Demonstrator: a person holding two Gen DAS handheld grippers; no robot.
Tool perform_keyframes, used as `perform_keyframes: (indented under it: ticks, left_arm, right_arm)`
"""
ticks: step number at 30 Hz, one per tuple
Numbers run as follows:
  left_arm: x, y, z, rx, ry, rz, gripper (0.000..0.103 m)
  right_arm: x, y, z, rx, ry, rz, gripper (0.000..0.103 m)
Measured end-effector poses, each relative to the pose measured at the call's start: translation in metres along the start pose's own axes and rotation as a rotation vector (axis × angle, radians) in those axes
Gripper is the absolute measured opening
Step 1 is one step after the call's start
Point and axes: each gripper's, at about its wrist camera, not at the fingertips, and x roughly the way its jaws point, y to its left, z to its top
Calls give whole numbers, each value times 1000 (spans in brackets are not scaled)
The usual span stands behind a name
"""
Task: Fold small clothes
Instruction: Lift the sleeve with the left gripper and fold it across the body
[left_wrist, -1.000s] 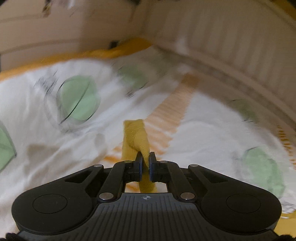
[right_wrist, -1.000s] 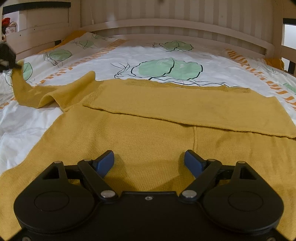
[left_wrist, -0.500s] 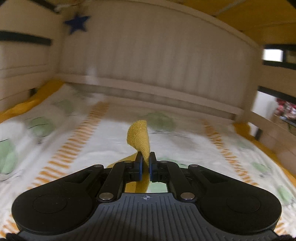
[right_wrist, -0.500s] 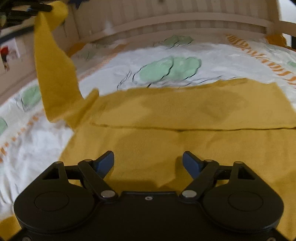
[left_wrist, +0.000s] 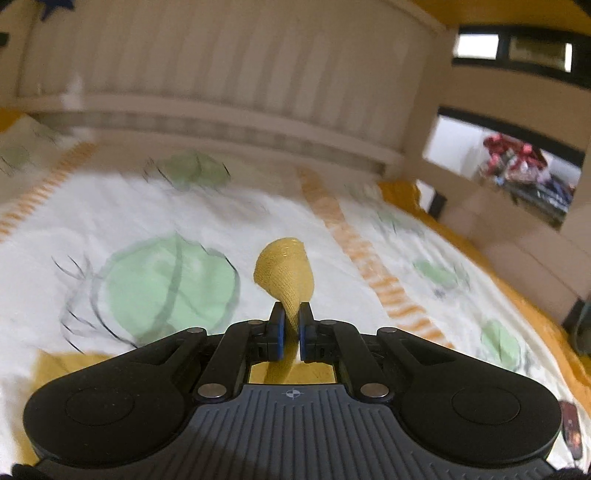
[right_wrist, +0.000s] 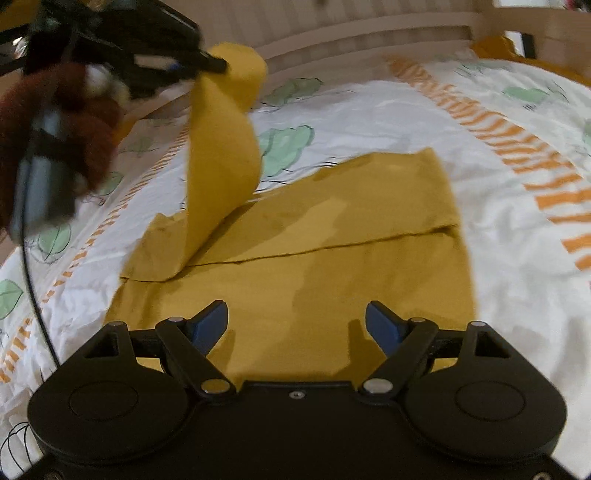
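A mustard-yellow knit sweater (right_wrist: 332, 258) lies flat on the bed, one sleeve folded across its body. My left gripper (left_wrist: 291, 325) is shut on the cuff of the other sleeve (left_wrist: 286, 277). In the right wrist view that sleeve (right_wrist: 221, 147) hangs lifted high above the sweater's left side, held by the left gripper (right_wrist: 218, 66). My right gripper (right_wrist: 297, 325) is open and empty, low over the sweater's near part.
The bed has a white cover (right_wrist: 498, 184) with green leaf prints and orange stripes. A slatted wooden headboard (left_wrist: 229, 92) runs along the far side. A bed post and side rail (left_wrist: 436, 147) stand at the right.
My left gripper has lifted the sleeve off the bed and carried it up and rightward over the sweater. My right gripper stayed open and shifted slightly.
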Motion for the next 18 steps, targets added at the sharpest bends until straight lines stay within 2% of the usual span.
perform_keyframes:
  ticks: [1, 3, 5, 8, 13, 16, 18]
  left_arm:
    - [10, -5, -7, 7, 28, -12, 11]
    - [25, -17, -20, 36, 93, -20, 32]
    - [27, -24, -30, 80, 123, -20, 33]
    - [23, -31, -35, 117, 118, -27, 33]
    - [-8, -26, -33, 178, 41, -28, 38]
    - [-23, -9, -32, 203, 12, 9, 38]
    - [-28, 7, -36, 210, 11, 61, 39]
  right_arm:
    - [0, -3, 1, 7, 5, -4, 83]
    - [1, -10, 0, 25, 17, -12, 83]
    - [0, -15, -2, 48, 27, -11, 83]
    - [0, -22, -3, 73, 33, -12, 83]
    - [1, -25, 0, 72, 30, -19, 83]
    - [4, -27, 6, 76, 21, -22, 83]
    - [6, -29, 15, 68, 8, -30, 83]
